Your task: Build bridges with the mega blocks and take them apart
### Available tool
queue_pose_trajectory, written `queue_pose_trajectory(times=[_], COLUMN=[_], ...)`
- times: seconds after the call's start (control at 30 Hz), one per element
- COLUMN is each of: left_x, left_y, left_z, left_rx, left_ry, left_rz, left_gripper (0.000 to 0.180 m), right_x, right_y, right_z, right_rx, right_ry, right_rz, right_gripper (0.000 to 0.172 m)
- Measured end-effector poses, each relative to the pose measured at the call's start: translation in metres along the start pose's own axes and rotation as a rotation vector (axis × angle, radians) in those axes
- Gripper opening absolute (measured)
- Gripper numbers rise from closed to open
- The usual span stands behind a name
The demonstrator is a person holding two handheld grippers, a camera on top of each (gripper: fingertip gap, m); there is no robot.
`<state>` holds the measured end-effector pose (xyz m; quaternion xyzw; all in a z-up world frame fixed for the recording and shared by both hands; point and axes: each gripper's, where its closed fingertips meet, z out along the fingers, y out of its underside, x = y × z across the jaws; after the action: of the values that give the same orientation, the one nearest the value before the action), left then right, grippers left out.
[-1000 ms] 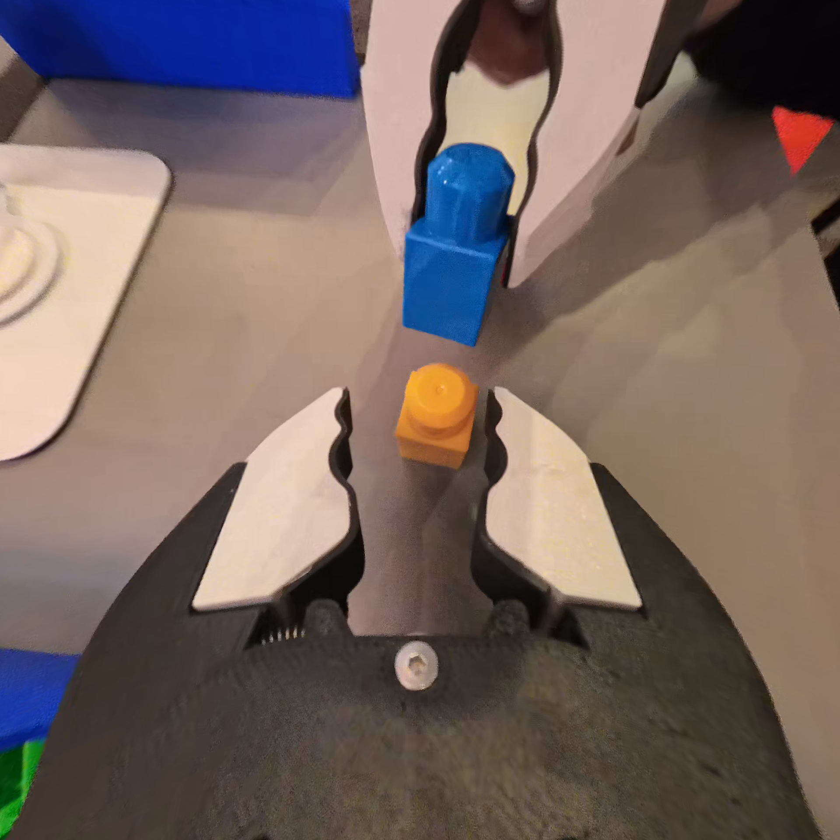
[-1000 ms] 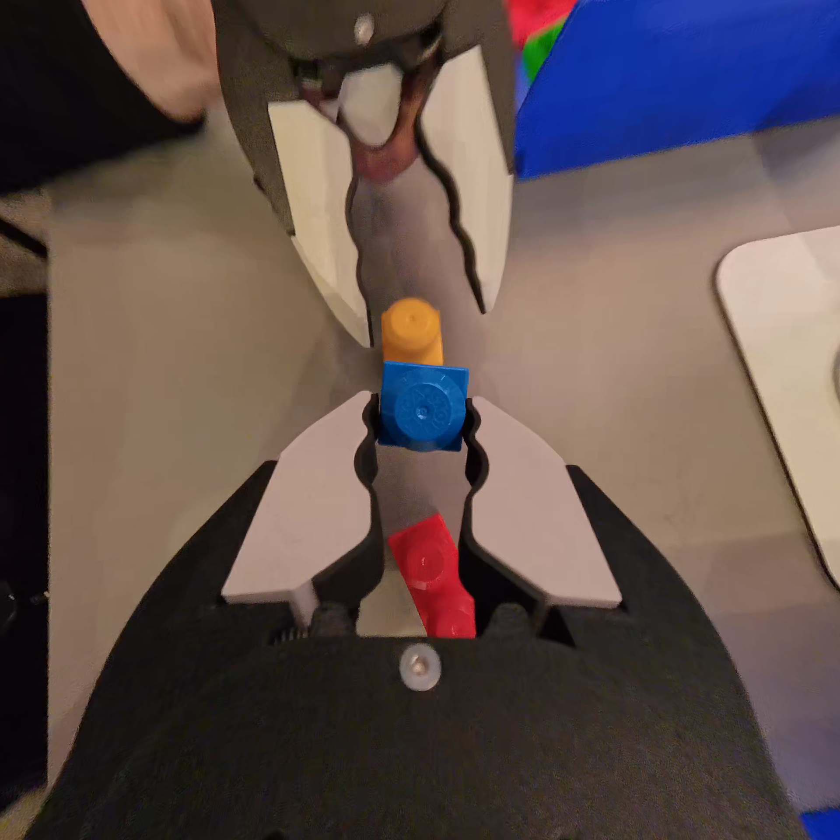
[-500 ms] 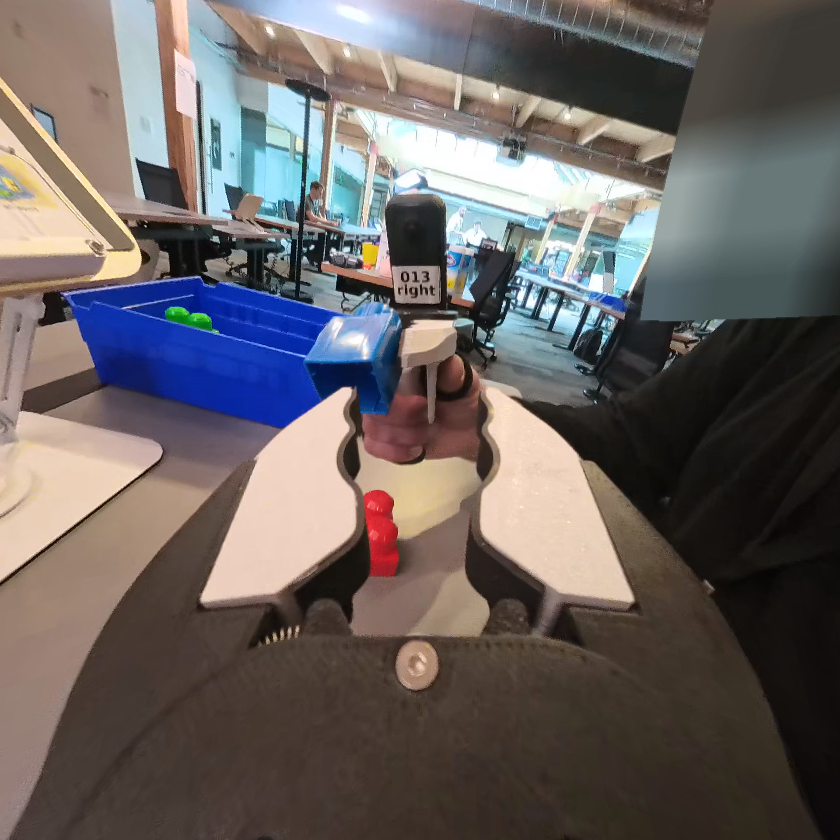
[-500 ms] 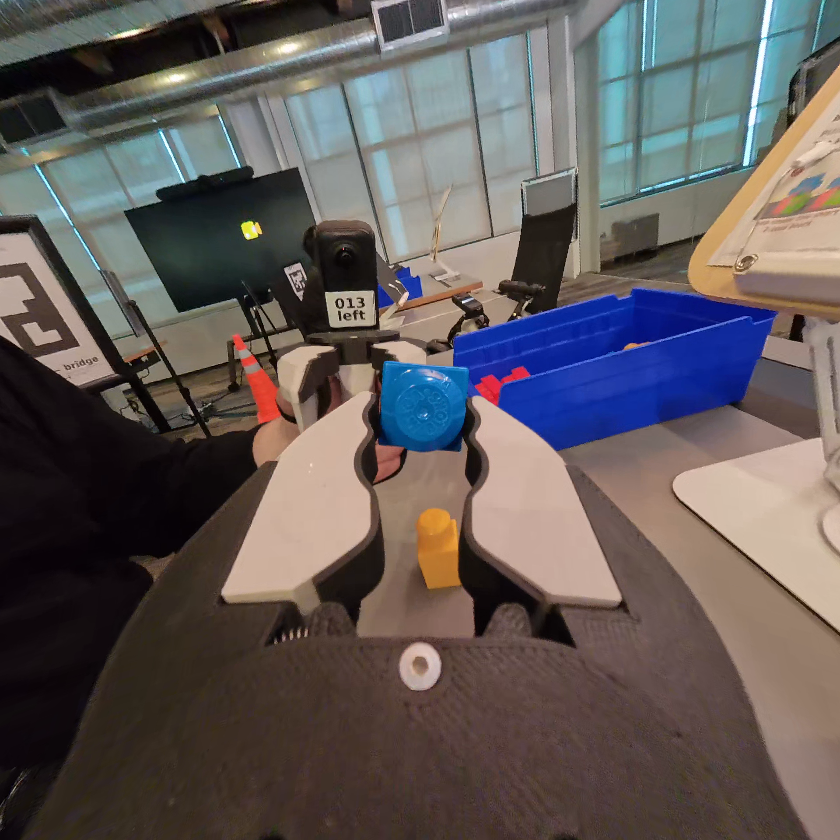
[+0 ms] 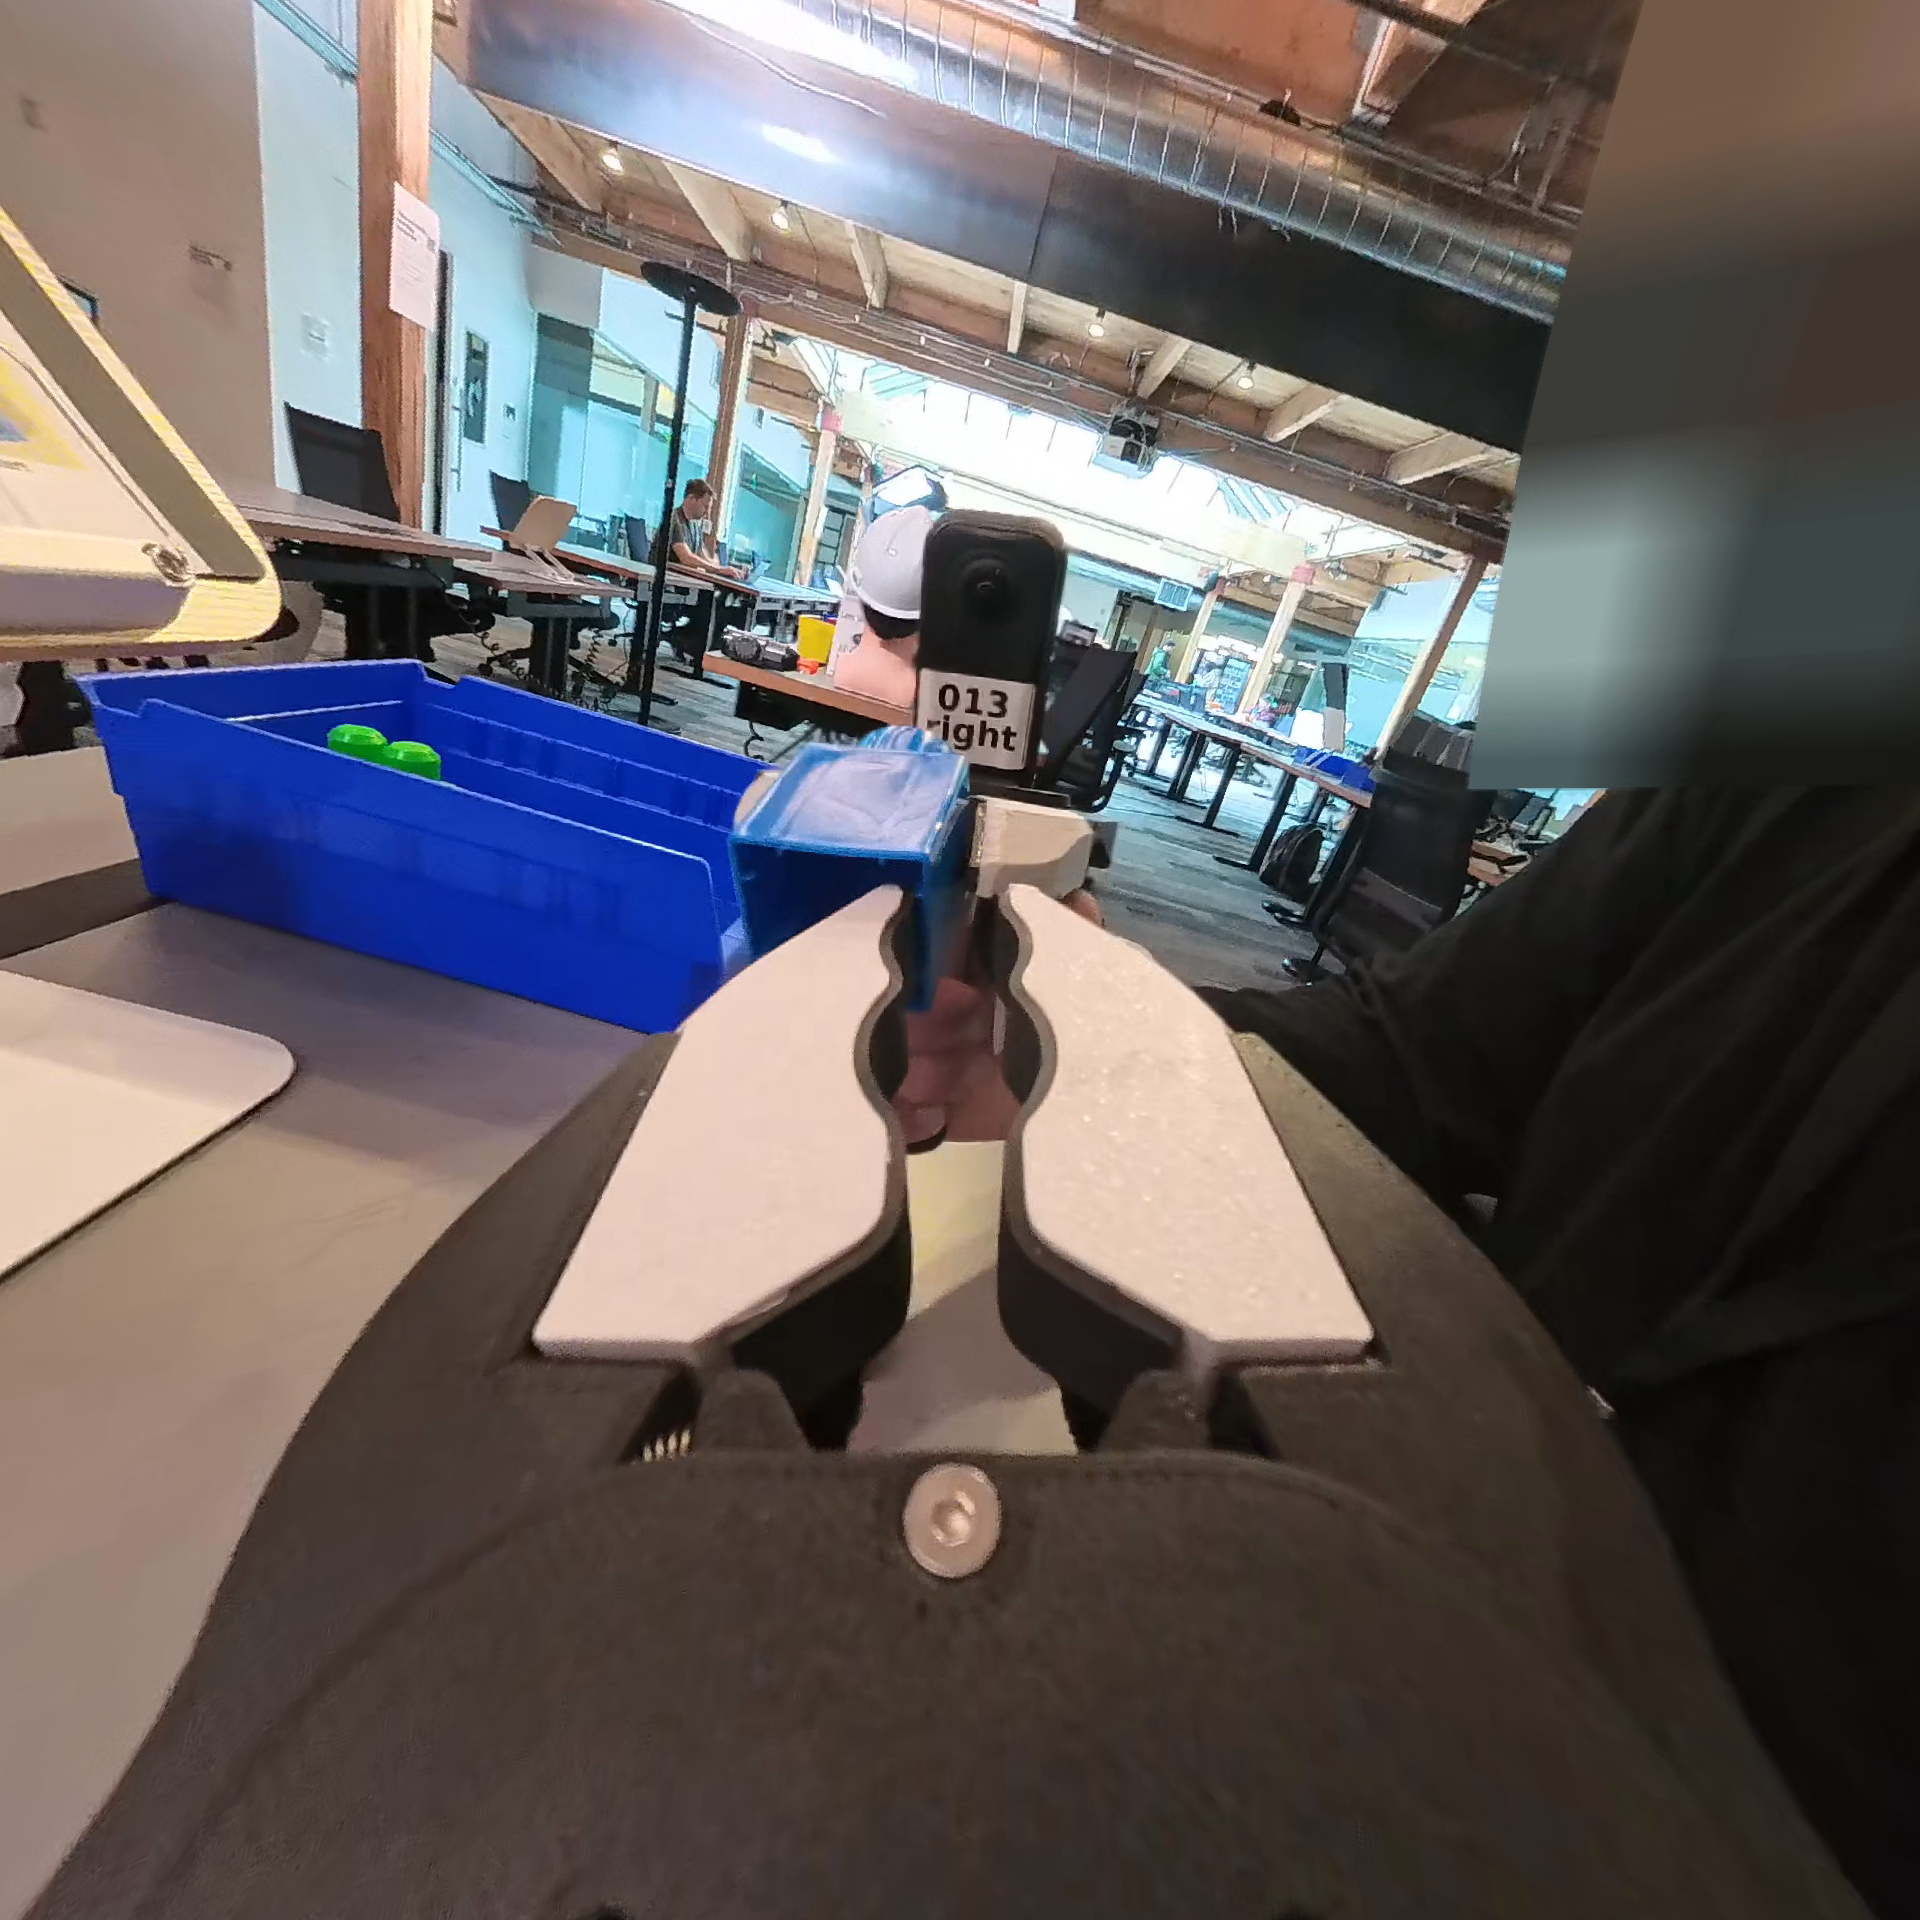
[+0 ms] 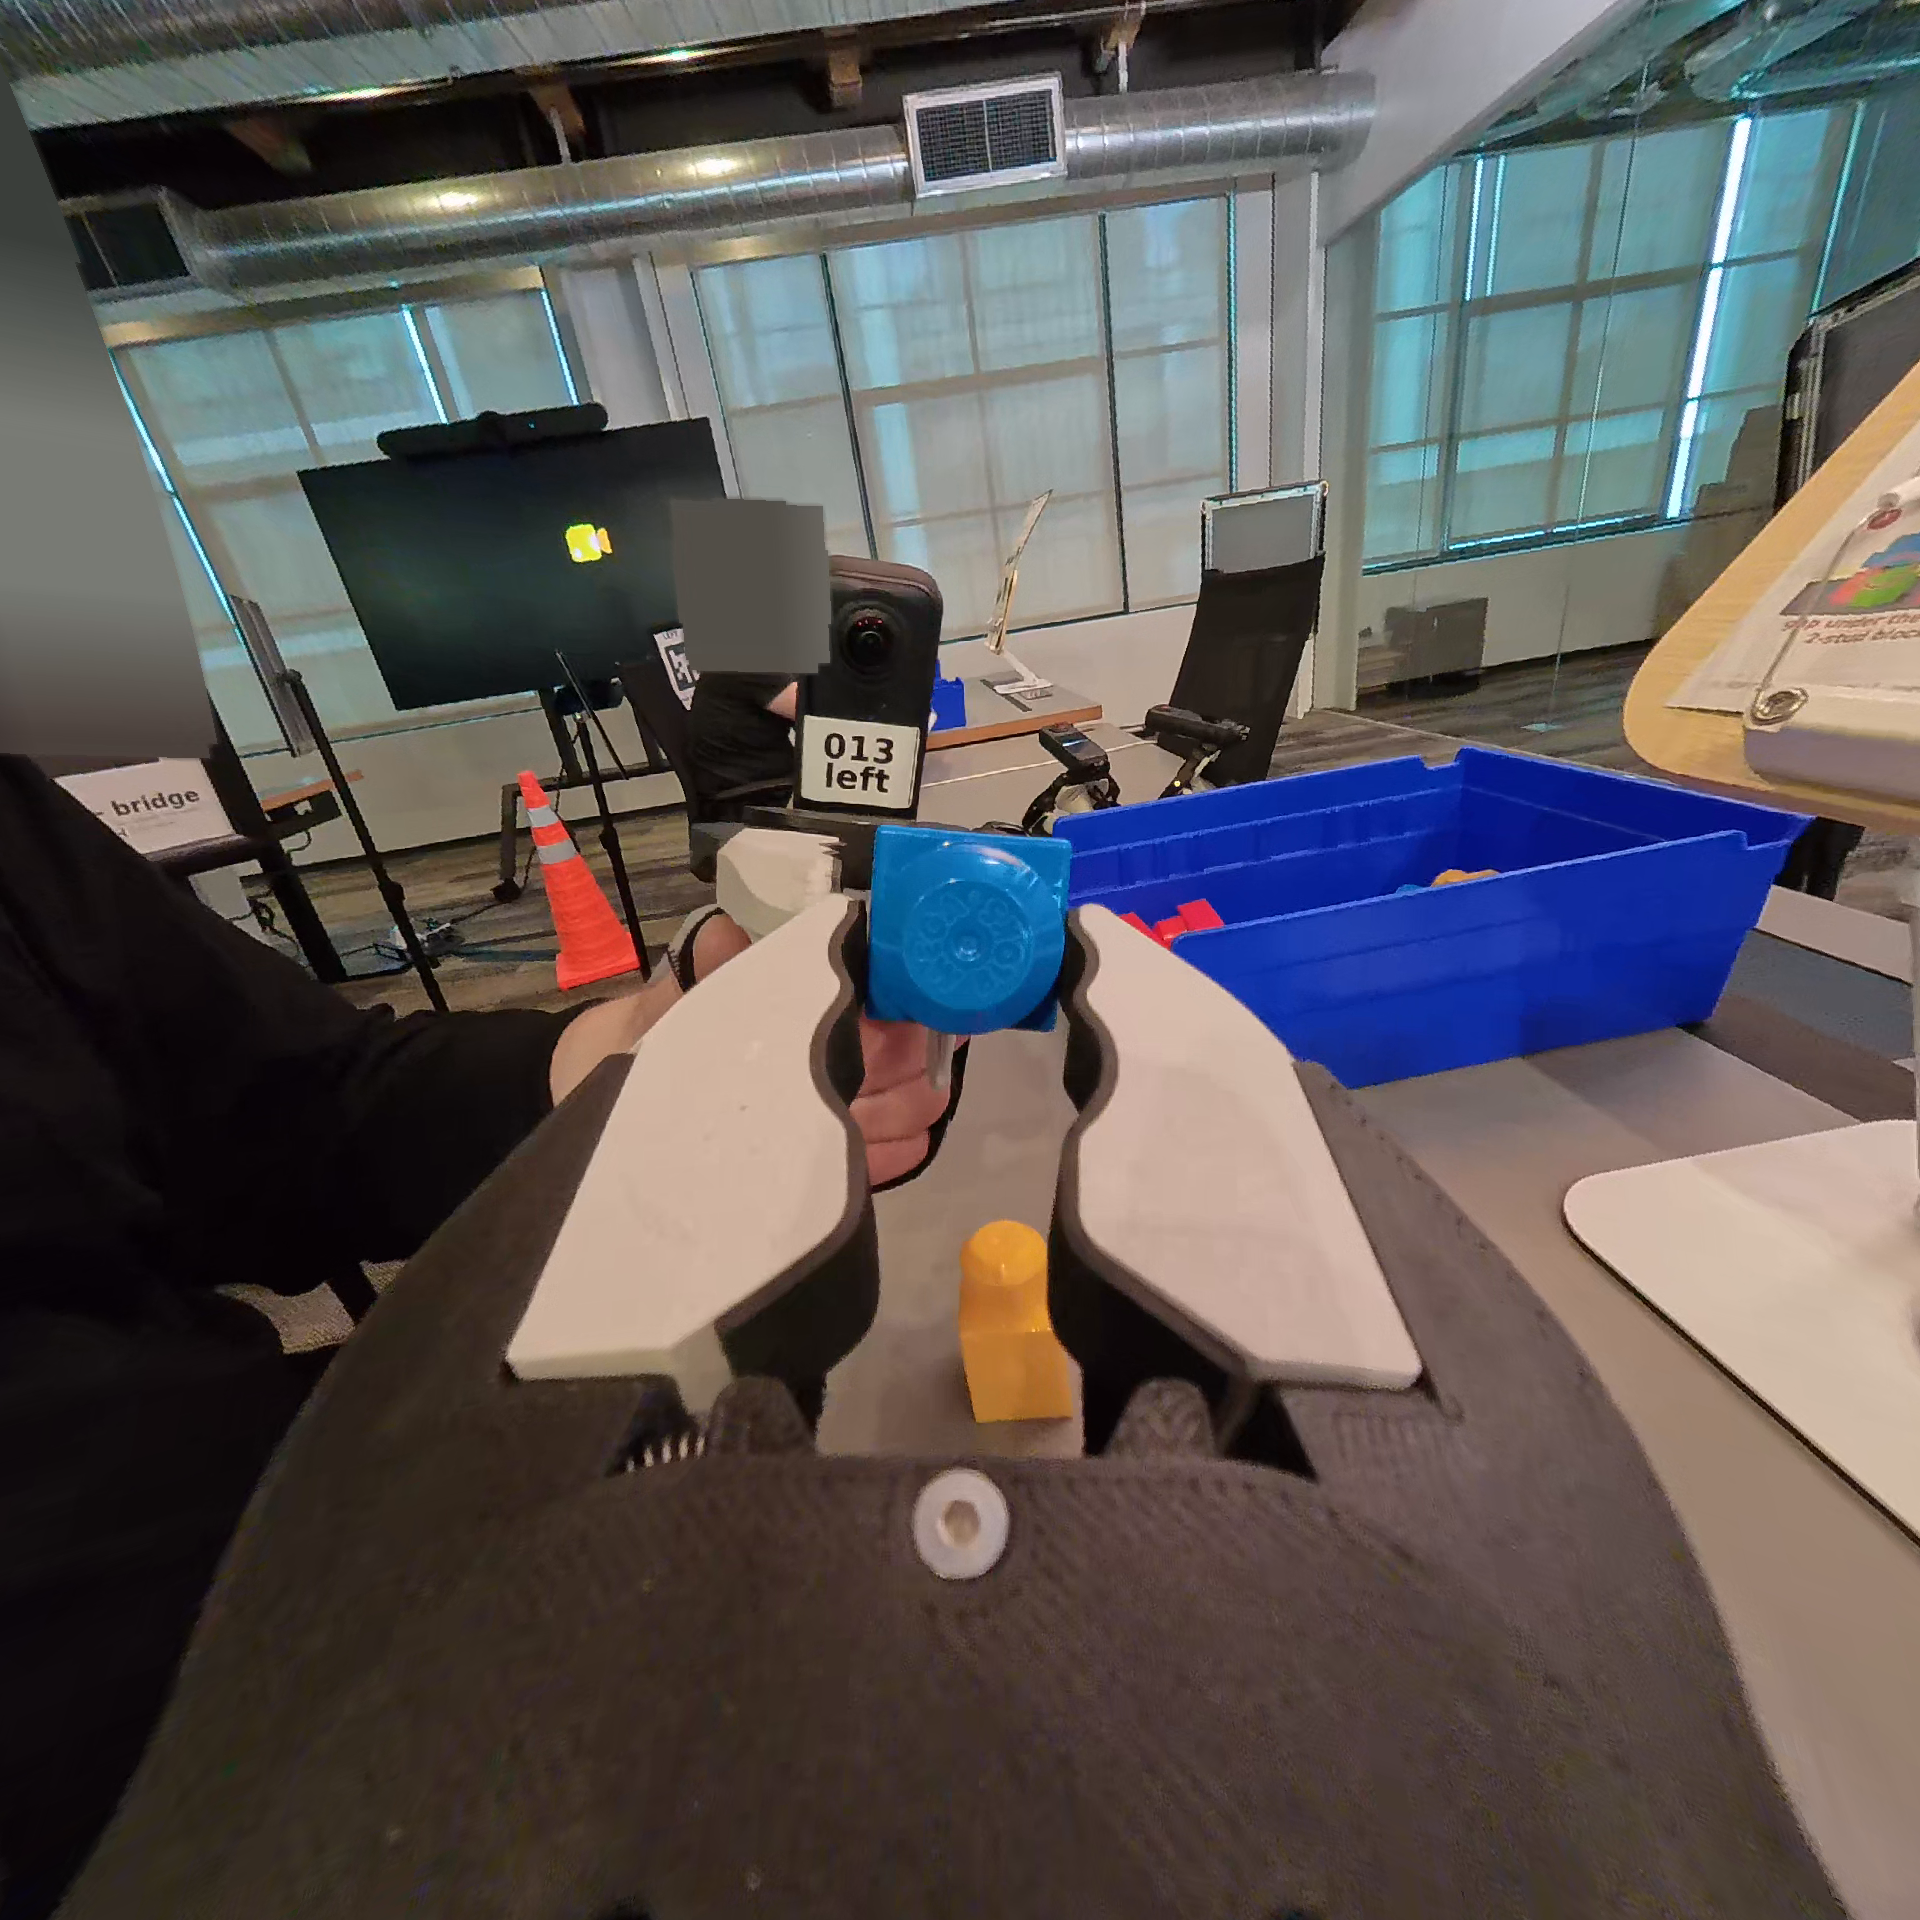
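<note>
One glossy blue block (image 6: pixel 964 940), round-studded, between right tool's (image 6: pixel 961 961) pads

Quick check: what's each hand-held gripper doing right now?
Left hand-held gripper: nearly closed, nothing held.
Right hand-held gripper: closed on a blue block.

Lighting: bright, even daylight. You face tall windows (image 6: pixel 966 416) in the right wrist view; skylights (image 5: pixel 1039 436) blow out to white in the left wrist view. Ceiling spots add small highlights. Shadows: soft, faint on the grey table (image 5: pixel 312 1195). Glare: a pale sheen on the blue block (image 5: pixel 862 800). Sharpness: foreground crisp, far desks softer. Distortion: strong wide-angle bending at edges; beams and window frames curve.
</note>
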<state>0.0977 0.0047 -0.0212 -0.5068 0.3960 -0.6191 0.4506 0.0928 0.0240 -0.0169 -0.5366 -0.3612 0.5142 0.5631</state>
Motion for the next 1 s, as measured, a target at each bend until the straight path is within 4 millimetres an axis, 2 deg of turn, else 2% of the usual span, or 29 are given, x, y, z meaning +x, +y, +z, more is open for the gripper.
queue_pose_trajectory(times=[0.2,0.37,0.53,0.7,0.8,1.0], left_x=[0.005,0.003,-0.004,-0.013,-0.009,0.006], left_y=[0.002,-0.003,-0.013,-0.017,-0.017,-0.017], left_z=[0.003,-0.001,-0.006,-0.007,-0.004,-0.003], left_rx=[-0.013,0.011,0.071,0.093,0.078,0.070], left_ry=[0.019,0.018,-0.031,-0.116,-0.094,0.010], left_rz=[0.020,0.011,0.016,0.047,0.054,0.027], left_gripper=[0.017,0.033,0.033,0.029,0.032,0.039], right_x=[-0.002,-0.002,-0.007,-0.017,-0.017,-0.004], right_y=[0.000,-0.013,-0.020,-0.017,-0.017,-0.019], right_z=[0.000,-0.010,-0.022,-0.017,-0.015,-0.020], right_rx=[0.010,0.106,0.174,0.157,0.163,0.193], right_ry=[-0.013,-0.092,-0.224,-0.276,-0.279,-0.218], right_rz=[0.004,0.096,0.200,0.193,0.200,0.212], right_gripper=[0.036,0.036,0.036,0.036,0.036,0.036])
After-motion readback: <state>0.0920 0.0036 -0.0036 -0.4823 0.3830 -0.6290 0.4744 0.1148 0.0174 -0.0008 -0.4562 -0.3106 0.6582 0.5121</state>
